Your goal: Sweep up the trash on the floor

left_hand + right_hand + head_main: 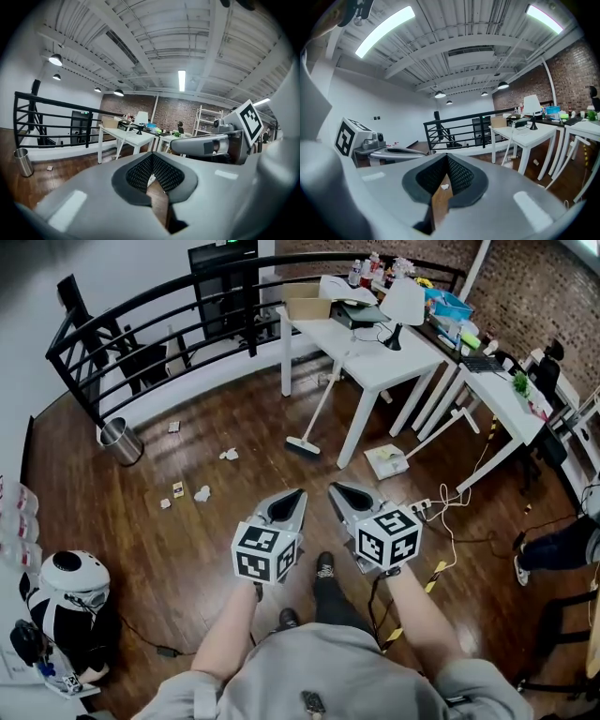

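Both grippers are held side by side at waist height over the wooden floor, jaws together and holding nothing: the left gripper (296, 495) and the right gripper (336, 489). Ahead of them a broom (318, 414) leans against a white table (375, 362), its head on the floor. A white dustpan (385, 460) lies to its right. Crumpled paper scraps (229, 455) (202, 493) and small bits (177, 488) lie on the floor to the left. In the left gripper view its jaws (151, 158) are shut; the right gripper view shows the same (446, 161), with the broom handle (507, 145) beyond.
A metal bin (122, 442) stands by the black railing (141, 324) at the left. A power strip with cables (427, 506) lies right of the dustpan. A black-and-white panda figure (70, 596) sits at the lower left. More desks (506, 395) line the brick wall.
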Demonstrator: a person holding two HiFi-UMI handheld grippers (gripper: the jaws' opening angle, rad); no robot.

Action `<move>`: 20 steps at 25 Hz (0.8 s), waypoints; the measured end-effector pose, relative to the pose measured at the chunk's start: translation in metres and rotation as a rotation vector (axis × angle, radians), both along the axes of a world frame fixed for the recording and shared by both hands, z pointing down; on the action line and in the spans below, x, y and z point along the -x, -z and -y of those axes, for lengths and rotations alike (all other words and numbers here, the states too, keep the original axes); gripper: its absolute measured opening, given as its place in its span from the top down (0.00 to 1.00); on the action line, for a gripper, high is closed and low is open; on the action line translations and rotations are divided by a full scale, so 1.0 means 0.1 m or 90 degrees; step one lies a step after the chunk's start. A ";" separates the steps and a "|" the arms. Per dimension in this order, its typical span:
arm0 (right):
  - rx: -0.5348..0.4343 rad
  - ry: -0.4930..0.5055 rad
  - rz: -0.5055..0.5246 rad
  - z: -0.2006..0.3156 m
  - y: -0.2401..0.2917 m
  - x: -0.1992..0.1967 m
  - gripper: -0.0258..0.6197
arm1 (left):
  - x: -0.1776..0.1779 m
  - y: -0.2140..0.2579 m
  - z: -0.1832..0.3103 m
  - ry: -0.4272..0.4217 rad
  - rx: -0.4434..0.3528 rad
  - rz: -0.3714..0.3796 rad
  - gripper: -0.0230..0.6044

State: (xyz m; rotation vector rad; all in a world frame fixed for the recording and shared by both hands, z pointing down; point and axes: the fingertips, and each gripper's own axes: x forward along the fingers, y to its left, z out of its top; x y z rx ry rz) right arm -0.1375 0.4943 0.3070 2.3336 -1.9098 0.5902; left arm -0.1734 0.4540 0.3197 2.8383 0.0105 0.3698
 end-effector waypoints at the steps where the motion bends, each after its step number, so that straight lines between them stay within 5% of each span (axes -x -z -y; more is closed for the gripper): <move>1: -0.002 -0.001 0.002 0.07 0.00 -0.13 0.96 | -0.12 0.00 0.06 -0.003 -0.001 0.003 0.95; 20: -0.042 0.014 0.064 1.04 -0.14 -2.76 0.96 | -2.65 -0.15 1.07 0.030 -0.036 0.062 0.95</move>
